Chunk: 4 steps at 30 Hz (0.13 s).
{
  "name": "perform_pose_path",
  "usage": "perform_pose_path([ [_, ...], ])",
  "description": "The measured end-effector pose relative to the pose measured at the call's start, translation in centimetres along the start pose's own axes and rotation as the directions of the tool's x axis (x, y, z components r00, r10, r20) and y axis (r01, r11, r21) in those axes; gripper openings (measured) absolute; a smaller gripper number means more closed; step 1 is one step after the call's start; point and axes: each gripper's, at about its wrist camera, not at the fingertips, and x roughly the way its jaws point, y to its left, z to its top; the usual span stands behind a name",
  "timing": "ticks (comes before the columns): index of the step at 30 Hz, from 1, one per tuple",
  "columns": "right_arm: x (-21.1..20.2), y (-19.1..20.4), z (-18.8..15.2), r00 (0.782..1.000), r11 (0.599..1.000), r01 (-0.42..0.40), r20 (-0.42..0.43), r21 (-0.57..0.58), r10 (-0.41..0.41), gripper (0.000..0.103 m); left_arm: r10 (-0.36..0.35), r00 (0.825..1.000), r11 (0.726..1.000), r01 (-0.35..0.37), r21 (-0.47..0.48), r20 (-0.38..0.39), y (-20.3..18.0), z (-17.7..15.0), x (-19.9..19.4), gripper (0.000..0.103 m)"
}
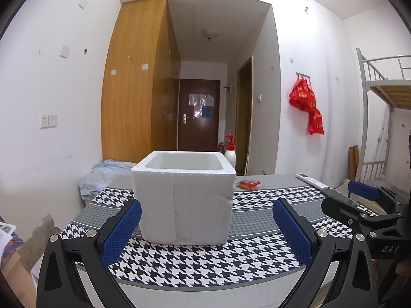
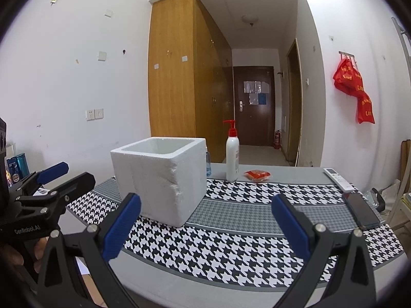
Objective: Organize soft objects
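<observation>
A white foam box [image 1: 183,200] [image 2: 160,179] stands open-topped on the houndstooth table cover [image 1: 205,261] [image 2: 231,246]. A crumpled light blue cloth [image 1: 102,177] lies at the table's far left, behind the box. A small red packet [image 1: 248,184] [image 2: 257,175] rests to the box's right. My left gripper [image 1: 206,231] is open and empty, facing the box's front at the near edge. My right gripper [image 2: 206,228] is open and empty too, aimed past the box's right corner. Each gripper shows in the other's view: the right gripper [image 1: 337,194] and the left gripper [image 2: 78,172].
A white pump bottle with a red top [image 2: 232,159] stands behind the box. A white remote [image 2: 337,179] and a dark phone [image 2: 361,210] lie at the table's right end. Red bags [image 2: 354,89] hang on the right wall; a bunk bed frame [image 1: 380,82] stands far right.
</observation>
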Motion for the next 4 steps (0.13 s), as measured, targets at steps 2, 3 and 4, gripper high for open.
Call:
perform_pose_path([
  [2, -0.04, -0.06, 0.03, 1.000, 1.000, 0.002, 0.001, 0.004, -0.002, 0.103, 0.000, 1.000, 1.000, 0.000, 0.003, 0.008, -0.07, 0.03, -0.04, 0.102],
  [3, -0.03, -0.11, 0.00, 1.000, 1.000, 0.003, -0.001, 0.007, -0.003, 0.103, -0.005, 1.000, 1.000, 0.005, 0.009, 0.007, -0.14, 0.01, -0.03, 0.102],
  [4, -0.04, -0.13, -0.03, 1.000, 1.000, 0.004, 0.000, 0.007, -0.004, 0.103, -0.005, 1.000, 1.000, 0.005, 0.013, 0.003, -0.19, -0.02, 0.02, 0.102],
])
